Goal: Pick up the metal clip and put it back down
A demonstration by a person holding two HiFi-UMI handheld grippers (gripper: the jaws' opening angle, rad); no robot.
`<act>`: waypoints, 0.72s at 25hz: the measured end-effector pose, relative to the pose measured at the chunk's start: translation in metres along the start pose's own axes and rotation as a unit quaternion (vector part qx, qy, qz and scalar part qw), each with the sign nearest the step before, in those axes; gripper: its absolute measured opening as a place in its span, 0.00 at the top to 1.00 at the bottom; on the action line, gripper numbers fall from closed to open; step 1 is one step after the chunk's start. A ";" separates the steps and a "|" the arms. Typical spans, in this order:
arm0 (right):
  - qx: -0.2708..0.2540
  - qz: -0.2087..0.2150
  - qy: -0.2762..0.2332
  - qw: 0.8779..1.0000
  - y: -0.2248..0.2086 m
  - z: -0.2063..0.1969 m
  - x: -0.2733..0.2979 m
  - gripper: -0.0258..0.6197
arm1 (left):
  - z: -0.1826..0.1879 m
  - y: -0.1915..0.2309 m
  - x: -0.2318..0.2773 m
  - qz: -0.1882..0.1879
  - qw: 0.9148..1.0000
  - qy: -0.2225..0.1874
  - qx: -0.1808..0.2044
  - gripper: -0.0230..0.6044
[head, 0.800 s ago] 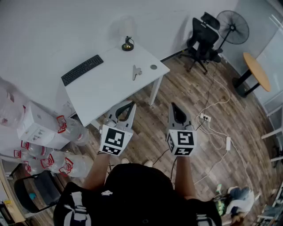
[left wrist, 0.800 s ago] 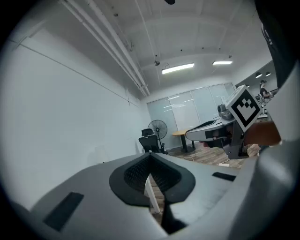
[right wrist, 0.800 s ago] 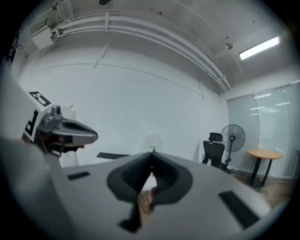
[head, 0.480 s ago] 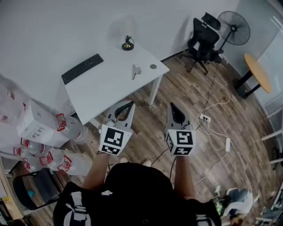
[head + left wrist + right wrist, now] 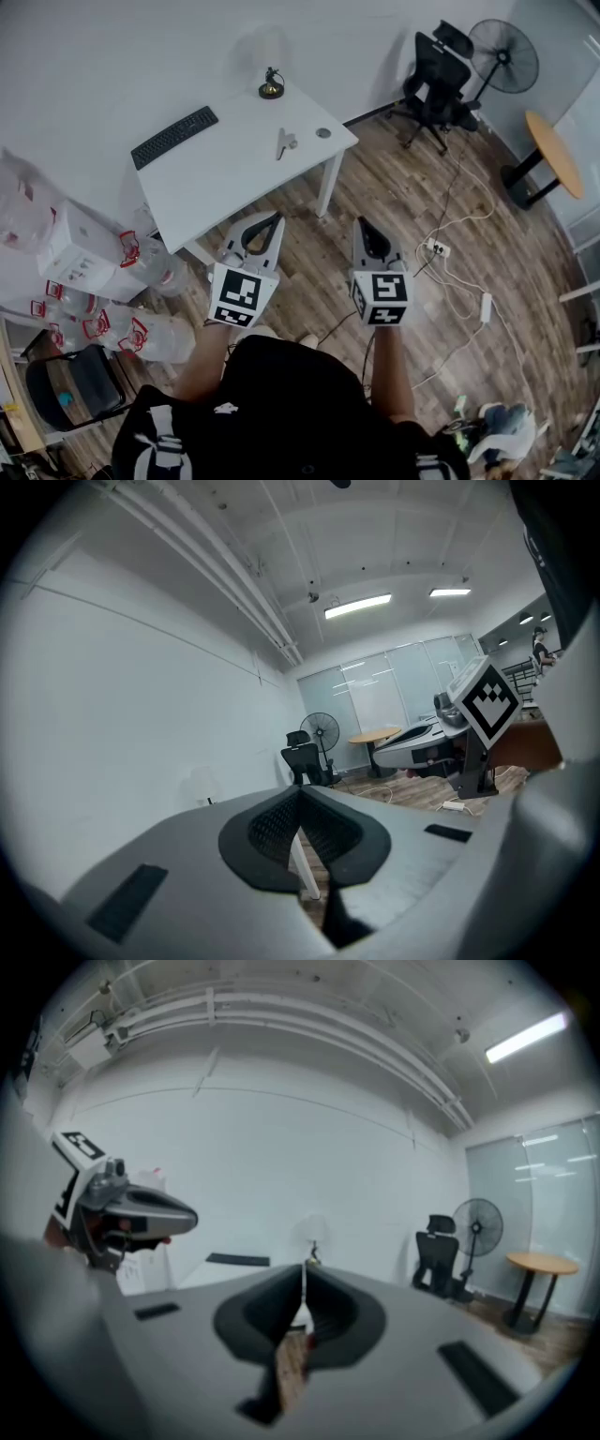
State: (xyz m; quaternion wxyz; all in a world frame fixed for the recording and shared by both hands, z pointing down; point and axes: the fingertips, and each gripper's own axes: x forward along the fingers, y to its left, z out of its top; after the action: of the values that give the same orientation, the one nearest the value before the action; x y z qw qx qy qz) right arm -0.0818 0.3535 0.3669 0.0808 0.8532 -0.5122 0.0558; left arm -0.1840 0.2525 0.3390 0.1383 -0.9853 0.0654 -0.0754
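The left gripper (image 5: 272, 221) and right gripper (image 5: 364, 226) remain closed and empty, hardly advanced. The metal clip (image 5: 284, 142) lies untouched on the table (image 5: 216, 183), well ahead of both; the approach has barely begun.

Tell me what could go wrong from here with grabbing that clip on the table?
The left gripper and right gripper are both shut and empty; unless one opens first, it would likely shove the clip rather than grasp it.
The clip is small and lies near the table edge beside a round disc; a clumsy approach might knock either off.
A power strip and cables lie on the floor nearby, a possible trip.
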 end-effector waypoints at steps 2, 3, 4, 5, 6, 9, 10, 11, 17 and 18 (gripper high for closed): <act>-0.003 0.007 0.001 1.000 -0.004 -0.001 0.002 0.91 | -0.001 -0.005 0.002 0.000 1.000 0.005 0.002 0.92; -0.005 0.010 0.000 1.000 -0.005 0.000 0.003 0.91 | -0.001 -0.007 0.004 0.001 1.000 0.006 0.003 0.92; -0.007 0.012 -0.001 1.000 -0.006 0.001 0.005 0.91 | -0.001 -0.007 0.004 0.002 1.000 0.008 0.003 0.92; -0.007 0.014 -0.002 1.000 -0.006 0.001 0.007 0.91 | -0.001 -0.007 0.005 0.003 1.000 0.009 0.004 0.92; -0.006 0.016 -0.001 1.000 -0.006 0.000 0.008 0.91 | -0.002 -0.007 0.006 0.004 1.000 0.011 0.005 0.92; -0.004 0.022 0.005 1.000 -0.006 -0.005 0.017 0.91 | -0.005 -0.001 0.012 0.010 1.000 0.016 0.005 0.92; -0.005 0.025 0.008 1.000 -0.007 -0.008 0.020 0.91 | -0.007 0.001 0.014 0.013 1.000 0.018 0.004 0.92; -0.006 0.028 0.010 1.000 -0.008 -0.010 0.023 0.91 | -0.008 0.002 0.017 0.014 1.000 0.019 0.003 0.92; -0.007 0.032 0.017 0.999 -0.018 -0.012 0.053 0.91 | -0.013 0.018 0.044 0.015 1.000 0.024 -0.001 0.92; -0.007 0.032 0.019 0.999 -0.020 -0.012 0.059 0.91 | -0.015 0.022 0.050 0.016 1.000 0.025 -0.002 0.92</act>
State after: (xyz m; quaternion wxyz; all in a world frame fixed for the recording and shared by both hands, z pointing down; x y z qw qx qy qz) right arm -0.0370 0.3140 0.3874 0.0945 0.8347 -0.5380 0.0708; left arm -0.1401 0.2204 0.3532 0.1357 -0.9823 0.0843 -0.0978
